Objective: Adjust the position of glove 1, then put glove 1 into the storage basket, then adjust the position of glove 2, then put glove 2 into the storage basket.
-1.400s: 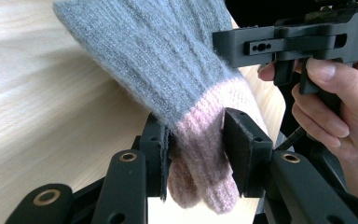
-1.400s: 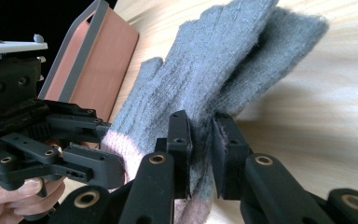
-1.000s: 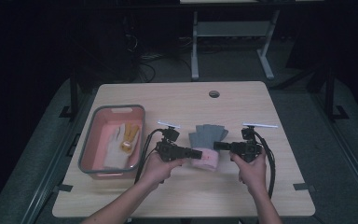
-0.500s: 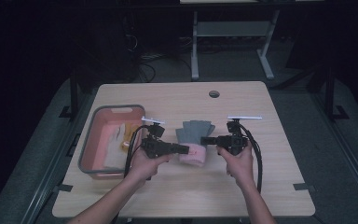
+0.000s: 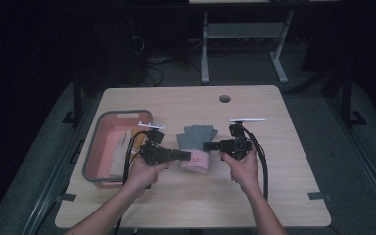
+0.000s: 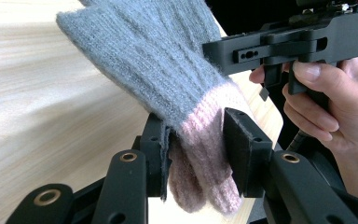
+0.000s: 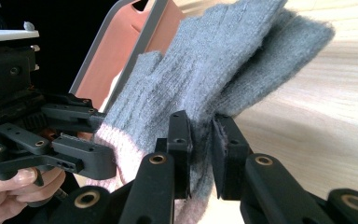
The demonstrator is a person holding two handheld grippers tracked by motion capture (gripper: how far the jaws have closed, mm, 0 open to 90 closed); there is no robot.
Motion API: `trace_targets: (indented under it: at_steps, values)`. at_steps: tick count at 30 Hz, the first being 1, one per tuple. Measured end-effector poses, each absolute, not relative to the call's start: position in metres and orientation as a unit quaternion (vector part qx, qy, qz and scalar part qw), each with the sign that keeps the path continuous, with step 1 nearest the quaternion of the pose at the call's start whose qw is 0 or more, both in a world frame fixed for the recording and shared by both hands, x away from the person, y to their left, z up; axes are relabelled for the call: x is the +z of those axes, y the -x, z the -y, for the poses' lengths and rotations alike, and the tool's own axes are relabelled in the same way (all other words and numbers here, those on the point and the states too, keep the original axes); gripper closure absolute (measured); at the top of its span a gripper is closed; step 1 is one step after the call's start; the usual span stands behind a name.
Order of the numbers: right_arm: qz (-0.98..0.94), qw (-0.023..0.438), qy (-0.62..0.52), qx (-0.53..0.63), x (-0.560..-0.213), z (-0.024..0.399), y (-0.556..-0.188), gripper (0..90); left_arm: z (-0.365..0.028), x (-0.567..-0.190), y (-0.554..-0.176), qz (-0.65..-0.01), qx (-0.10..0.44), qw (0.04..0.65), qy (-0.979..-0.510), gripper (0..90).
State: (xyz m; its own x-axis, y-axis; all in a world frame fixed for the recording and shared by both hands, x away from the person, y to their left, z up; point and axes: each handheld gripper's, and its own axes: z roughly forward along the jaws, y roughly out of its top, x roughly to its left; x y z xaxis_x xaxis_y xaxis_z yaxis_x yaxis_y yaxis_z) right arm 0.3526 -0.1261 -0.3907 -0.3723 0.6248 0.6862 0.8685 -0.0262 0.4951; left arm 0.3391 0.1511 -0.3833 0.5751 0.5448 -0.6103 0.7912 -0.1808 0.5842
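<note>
A grey knit glove with a pink cuff (image 5: 195, 147) is held between my two grippers above the middle of the table; a second grey layer lies against it. My left gripper (image 5: 186, 155) is shut on the pink cuff (image 6: 200, 135), whose end hangs below the jaws. From the other side my right gripper (image 5: 207, 146) is shut on the grey knit (image 7: 223, 60), with the cloth pinched between its pads (image 7: 220, 135). The grey fingers of the glove (image 6: 154, 56) spread away from me. Each gripper view also shows the other gripper, the right one (image 6: 303, 42) and the left one (image 7: 51, 140).
A salmon bin with a grey rim (image 5: 94, 147) stands at the table's left, just beyond my left hand, with pale items inside; its corner (image 7: 144, 37) shows behind the glove. A round cable hole (image 5: 224, 98) sits near the far edge.
Both hands have carried the glove to the left, toward the bin, and slightly up. Both grips look the same as before.
</note>
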Motion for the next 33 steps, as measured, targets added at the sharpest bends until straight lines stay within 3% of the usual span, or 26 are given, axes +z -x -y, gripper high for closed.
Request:
trace_targets:
  at_steps: [33]
  values:
    - [0.700, 0.140, 0.523, -0.465, -0.373, 0.092, -0.363, 78.5, -0.183, -0.360, -0.334, -0.451, -0.103, 0.470, -0.751, 62.0]
